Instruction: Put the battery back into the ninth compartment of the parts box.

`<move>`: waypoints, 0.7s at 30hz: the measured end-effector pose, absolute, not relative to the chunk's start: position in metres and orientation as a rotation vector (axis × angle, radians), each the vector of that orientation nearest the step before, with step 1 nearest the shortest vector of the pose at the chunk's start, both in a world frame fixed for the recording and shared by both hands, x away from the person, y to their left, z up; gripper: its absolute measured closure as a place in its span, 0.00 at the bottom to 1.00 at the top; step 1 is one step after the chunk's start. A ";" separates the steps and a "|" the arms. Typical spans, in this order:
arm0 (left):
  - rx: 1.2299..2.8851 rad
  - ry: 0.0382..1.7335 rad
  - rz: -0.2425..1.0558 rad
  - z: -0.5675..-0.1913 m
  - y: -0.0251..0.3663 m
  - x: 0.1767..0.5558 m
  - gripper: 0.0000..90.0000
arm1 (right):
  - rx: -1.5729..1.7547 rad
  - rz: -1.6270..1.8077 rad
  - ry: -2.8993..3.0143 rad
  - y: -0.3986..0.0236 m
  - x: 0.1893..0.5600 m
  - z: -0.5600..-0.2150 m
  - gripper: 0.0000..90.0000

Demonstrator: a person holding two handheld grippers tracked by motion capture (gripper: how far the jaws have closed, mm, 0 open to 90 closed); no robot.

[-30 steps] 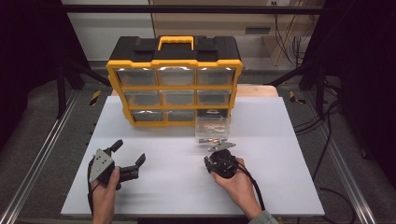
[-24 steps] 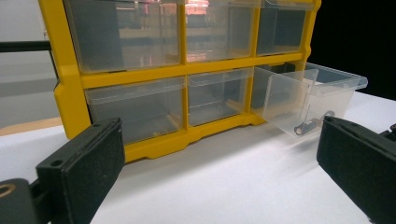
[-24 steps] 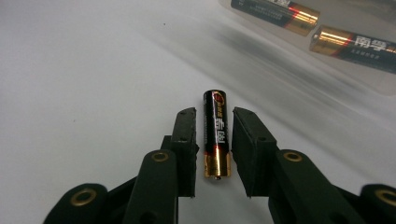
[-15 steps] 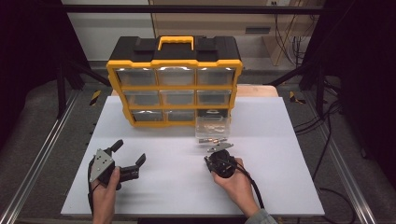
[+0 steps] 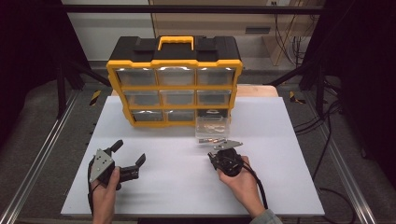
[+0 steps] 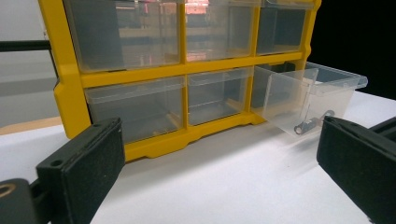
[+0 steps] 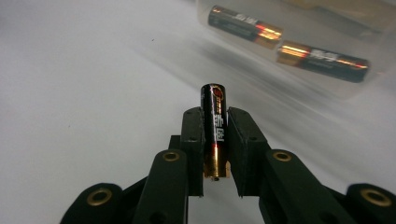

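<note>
With the right gripper (image 7: 215, 140) jaws closed firmly on the battery (image 7: 214, 128), lift it straight, clear of the clear drawer (image 7: 327, 28) ahead, while the left gripper (image 5: 127, 158) jaws rest wide open, empty.

black gripper (image 7: 215, 144) jaws with brass rivets; grey sleeve (image 5: 268, 217)

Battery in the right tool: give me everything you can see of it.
The battery is a slim black cylinder with white print, a red mark near its far end and a gold-copper band at the near end, which shows a small metal terminal. It looks like a common AA or AAA cell with a glossy wrapper. It lies lengthwise between the jaws of the right tool, pads pressing both sides, far end sticking out past the tips, above the white table.
</note>
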State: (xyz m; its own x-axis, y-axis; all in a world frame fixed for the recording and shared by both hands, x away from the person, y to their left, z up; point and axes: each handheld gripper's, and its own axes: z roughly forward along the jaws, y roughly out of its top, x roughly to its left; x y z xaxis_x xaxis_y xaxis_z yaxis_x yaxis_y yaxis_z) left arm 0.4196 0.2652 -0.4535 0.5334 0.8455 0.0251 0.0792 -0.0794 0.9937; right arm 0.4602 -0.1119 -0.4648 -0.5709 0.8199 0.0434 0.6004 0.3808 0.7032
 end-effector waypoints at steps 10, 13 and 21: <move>1.537 0.826 0.775 -0.454 0.265 0.420 0.01 | 1.297 1.066 2.219 -0.156 0.460 -0.447 0.85; 1.538 0.826 0.775 -0.454 0.265 0.420 0.01 | 1.293 1.111 2.180 -0.167 0.461 -0.439 0.85; 1.537 0.832 0.777 -0.454 0.266 0.420 0.01 | 1.258 1.191 2.081 -0.181 0.462 -0.412 0.85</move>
State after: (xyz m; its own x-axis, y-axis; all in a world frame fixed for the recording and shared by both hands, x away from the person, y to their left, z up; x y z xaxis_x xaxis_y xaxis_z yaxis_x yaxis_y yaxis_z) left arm 0.4200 0.2656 -0.4539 0.5272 0.8494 0.0263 0.0838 -0.0828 0.9930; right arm 0.4623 -0.1805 -0.4120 -0.4953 0.8662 0.0664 0.4962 0.2193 0.8401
